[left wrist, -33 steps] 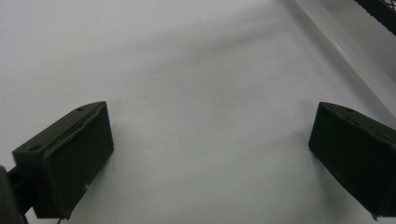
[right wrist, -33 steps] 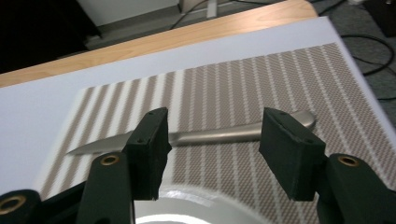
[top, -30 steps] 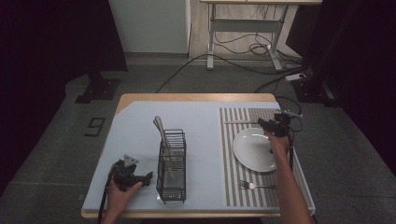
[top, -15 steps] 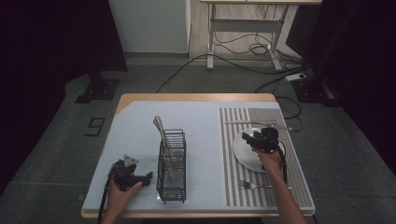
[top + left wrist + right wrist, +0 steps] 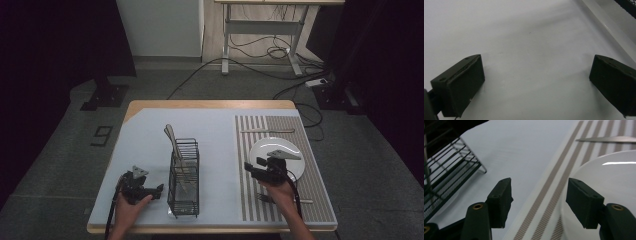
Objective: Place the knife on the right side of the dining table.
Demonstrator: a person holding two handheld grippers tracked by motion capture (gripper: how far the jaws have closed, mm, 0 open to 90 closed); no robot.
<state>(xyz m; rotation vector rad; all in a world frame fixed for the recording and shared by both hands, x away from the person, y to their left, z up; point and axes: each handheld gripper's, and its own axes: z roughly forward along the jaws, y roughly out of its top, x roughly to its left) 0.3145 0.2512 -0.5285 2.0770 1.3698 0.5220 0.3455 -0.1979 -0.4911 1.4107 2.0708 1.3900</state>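
White round plate (image 5: 280, 152) sits flat on the striped mat, right side of table, empty and glossy. Knife (image 5: 267, 131) lies crosswise just beyond it, far side, apart from it. Fork (image 5: 280, 199) lies flat on the mat at the near edge, tines pointing left, partly hidden under the hand.

Table bright, surroundings dark; glare on plate (image 5: 614, 163).
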